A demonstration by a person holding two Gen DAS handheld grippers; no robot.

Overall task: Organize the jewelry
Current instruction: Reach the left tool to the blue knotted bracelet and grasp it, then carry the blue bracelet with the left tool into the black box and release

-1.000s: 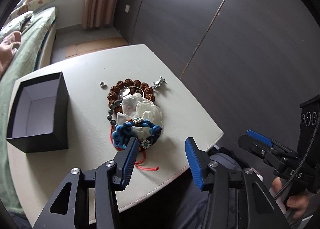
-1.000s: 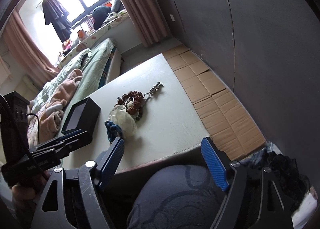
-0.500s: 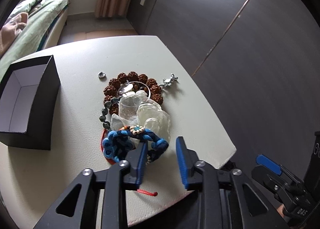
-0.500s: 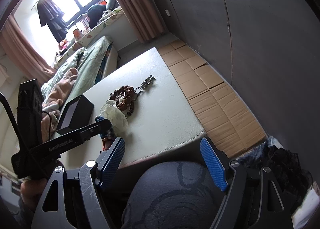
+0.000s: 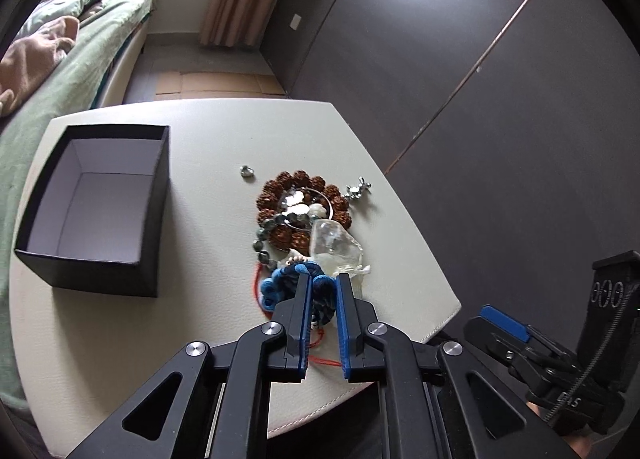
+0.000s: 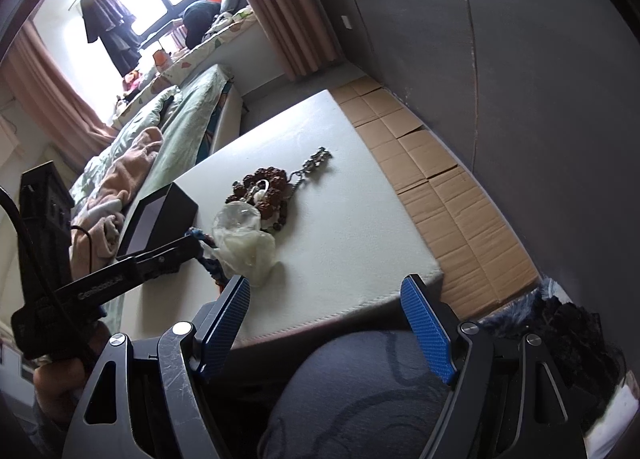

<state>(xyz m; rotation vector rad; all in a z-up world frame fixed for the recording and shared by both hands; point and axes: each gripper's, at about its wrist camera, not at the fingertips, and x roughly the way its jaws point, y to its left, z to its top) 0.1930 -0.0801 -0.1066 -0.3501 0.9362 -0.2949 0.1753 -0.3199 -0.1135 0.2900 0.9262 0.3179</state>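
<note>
Jewelry lies heaped on the table [image 5: 208,339]: one blue cord bracelet [image 5: 280,283], one brown bead bracelet [image 5: 280,189], one clear plastic bag [image 5: 336,245], one small ring [image 5: 247,171]. Left gripper [image 5: 320,291] is nearly closed, clamping the blue cord bracelet. One black box [image 5: 152,219] sits open, left. Right gripper [image 6: 326,299] hangs wide open, holding nothing.

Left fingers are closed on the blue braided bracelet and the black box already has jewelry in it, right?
Not quite. The left wrist view shows the black box empty. The left gripper is indeed closed on the blue braided bracelet.
</note>
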